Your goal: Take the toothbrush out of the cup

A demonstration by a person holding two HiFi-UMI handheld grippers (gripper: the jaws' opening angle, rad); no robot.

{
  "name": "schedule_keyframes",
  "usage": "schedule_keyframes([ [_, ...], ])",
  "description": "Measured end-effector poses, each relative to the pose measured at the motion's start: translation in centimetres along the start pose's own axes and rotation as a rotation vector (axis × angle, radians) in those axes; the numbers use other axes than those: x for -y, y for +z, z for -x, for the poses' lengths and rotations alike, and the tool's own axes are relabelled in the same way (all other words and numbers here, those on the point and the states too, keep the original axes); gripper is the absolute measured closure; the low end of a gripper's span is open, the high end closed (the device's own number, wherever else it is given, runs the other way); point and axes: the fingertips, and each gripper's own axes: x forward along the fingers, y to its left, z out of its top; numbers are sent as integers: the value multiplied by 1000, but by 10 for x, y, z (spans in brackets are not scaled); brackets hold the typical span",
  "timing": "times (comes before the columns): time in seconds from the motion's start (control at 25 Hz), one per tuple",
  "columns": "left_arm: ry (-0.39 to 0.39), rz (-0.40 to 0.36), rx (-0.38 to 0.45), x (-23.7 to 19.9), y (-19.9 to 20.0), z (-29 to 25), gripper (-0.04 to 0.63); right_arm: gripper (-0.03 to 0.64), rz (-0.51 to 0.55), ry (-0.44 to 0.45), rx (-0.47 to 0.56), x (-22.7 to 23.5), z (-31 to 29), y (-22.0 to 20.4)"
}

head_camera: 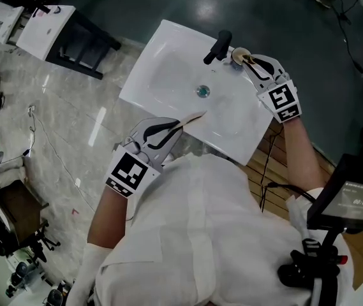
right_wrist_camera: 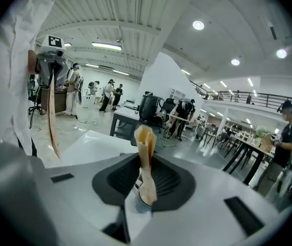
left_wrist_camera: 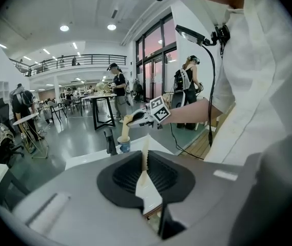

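Observation:
A white sink [head_camera: 168, 75] carries a black faucet [head_camera: 218, 46] and a small cup [head_camera: 237, 56] at its far corner. My right gripper [head_camera: 250, 61] is over the cup, shut on a beige toothbrush [right_wrist_camera: 146, 152] whose lower end hangs just above the cup's mouth [right_wrist_camera: 137, 205]. My left gripper [head_camera: 175, 127] hovers at the sink's near edge, shut on a second thin beige toothbrush [head_camera: 192, 118], which stands up between the pads [left_wrist_camera: 144, 160]. In the left gripper view, the right gripper [left_wrist_camera: 138, 118] holds its brush above the cup [left_wrist_camera: 123, 144].
The sink's drain [head_camera: 202, 92] is in the bowl's middle. A black-legged white table [head_camera: 60, 34] stands to the far left on a glossy floor. A wooden panel with a cable [head_camera: 267, 164] lies right of the sink. A screen on a mount [head_camera: 353, 199] sits at bottom right.

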Motion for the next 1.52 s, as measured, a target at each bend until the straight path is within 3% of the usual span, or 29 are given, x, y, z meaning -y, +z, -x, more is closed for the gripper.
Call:
schedule_keyframes([
  [0.52, -62, -55, 64, -11, -23, 57, 561, 558, -33, -146, -21, -34, 40, 64],
  [0.84, -85, -57, 85, -26, -30, 66, 561, 574, -113, -171, -14, -54, 55, 78],
  [1.16, -134, -88, 104, -13, -58, 119, 561, 583, -157, -192, -31, -136, 64, 104],
  [1.52, -166, -110, 110, -3, -77, 147, 561, 588, -214, -143, -35, -212, 67, 123],
])
